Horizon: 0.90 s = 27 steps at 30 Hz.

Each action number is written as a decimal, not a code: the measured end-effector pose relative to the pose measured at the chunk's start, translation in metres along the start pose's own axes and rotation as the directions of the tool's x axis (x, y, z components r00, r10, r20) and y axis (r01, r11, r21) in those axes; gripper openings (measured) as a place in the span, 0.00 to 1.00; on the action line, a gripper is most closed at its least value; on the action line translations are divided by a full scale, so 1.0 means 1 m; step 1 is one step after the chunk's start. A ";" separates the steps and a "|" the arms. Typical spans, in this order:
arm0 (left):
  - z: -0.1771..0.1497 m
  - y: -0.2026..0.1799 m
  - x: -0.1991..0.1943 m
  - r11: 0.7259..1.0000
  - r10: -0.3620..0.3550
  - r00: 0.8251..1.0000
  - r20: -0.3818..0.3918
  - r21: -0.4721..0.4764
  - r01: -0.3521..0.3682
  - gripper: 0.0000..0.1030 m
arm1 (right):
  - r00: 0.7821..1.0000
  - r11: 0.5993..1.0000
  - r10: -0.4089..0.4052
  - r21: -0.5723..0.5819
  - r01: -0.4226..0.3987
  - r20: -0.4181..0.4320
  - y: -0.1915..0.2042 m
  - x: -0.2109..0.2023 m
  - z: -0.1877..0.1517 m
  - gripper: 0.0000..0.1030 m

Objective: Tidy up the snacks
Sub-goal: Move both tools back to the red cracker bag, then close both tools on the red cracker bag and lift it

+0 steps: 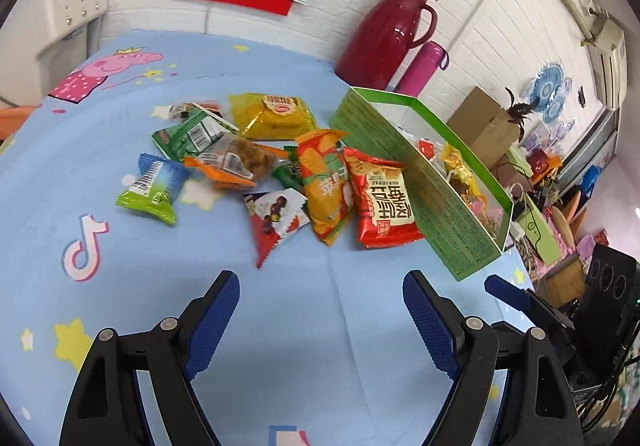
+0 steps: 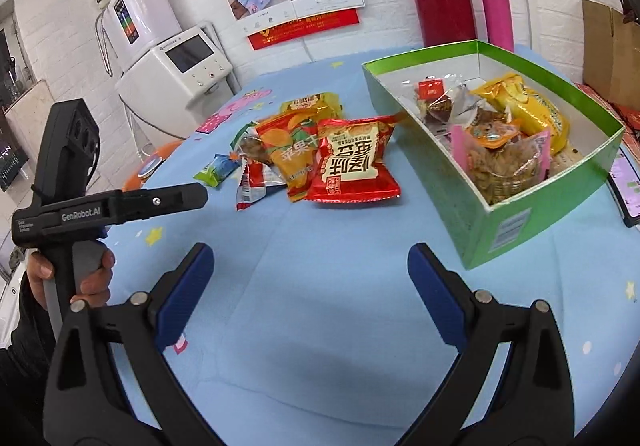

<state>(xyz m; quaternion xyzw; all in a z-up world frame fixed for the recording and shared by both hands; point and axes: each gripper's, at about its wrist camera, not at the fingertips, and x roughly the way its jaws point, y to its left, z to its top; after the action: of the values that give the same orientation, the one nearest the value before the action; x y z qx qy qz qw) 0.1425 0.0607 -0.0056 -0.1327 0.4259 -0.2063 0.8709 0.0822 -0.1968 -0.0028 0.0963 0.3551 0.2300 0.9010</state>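
- My left gripper fills the bottom of the left wrist view, its blue pads spread wide with nothing between them, over bare blue cloth.
- My right gripper sits at the bottom of the right wrist view, spread just as wide and holding nothing.
- The loose snack pile lies at the centre of the left view, above my fingers and apart from them.
- A red packet at the pile's right edge lies against the wall of the green box.
- An orange packet overlaps the red one's left side.
- In the right view the green box takes the upper right, with several packets already inside, a yellow one among them.
- A hand grips the other tool's handle at the left edge of the right view.
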 end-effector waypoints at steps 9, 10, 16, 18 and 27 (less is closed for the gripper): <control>0.006 0.012 -0.001 1.000 0.016 0.999 0.038 0.016 -0.017 0.83 | 0.986 0.983 -0.165 -0.081 0.164 -0.010 0.014 0.067 0.036 0.94; 0.006 0.015 0.000 1.000 0.014 0.999 0.038 0.012 -0.014 0.83 | 0.985 0.981 -0.173 -0.087 0.171 -0.015 0.014 0.073 0.039 0.92; 0.006 0.026 0.007 1.000 -0.006 1.000 0.020 -0.023 0.006 0.83 | 0.953 0.940 -0.300 -0.187 0.286 -0.048 0.015 0.114 0.045 0.73; 0.004 0.026 0.007 1.000 -0.014 1.000 0.014 -0.020 0.014 0.83 | 0.946 0.930 -0.320 -0.210 0.303 -0.051 0.013 0.111 0.040 0.63; -0.012 -0.005 0.010 0.994 -0.076 0.996 -0.044 0.080 0.079 0.83 | 0.986 0.943 -0.087 -0.332 0.036 -0.141 0.035 0.043 -0.026 0.62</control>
<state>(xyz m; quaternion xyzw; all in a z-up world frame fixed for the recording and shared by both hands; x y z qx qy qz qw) 0.1377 0.0509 -0.0177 -0.1093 0.4297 -0.2598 0.8579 0.0799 -0.1452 -0.0350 -0.0839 0.3830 0.2644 0.8811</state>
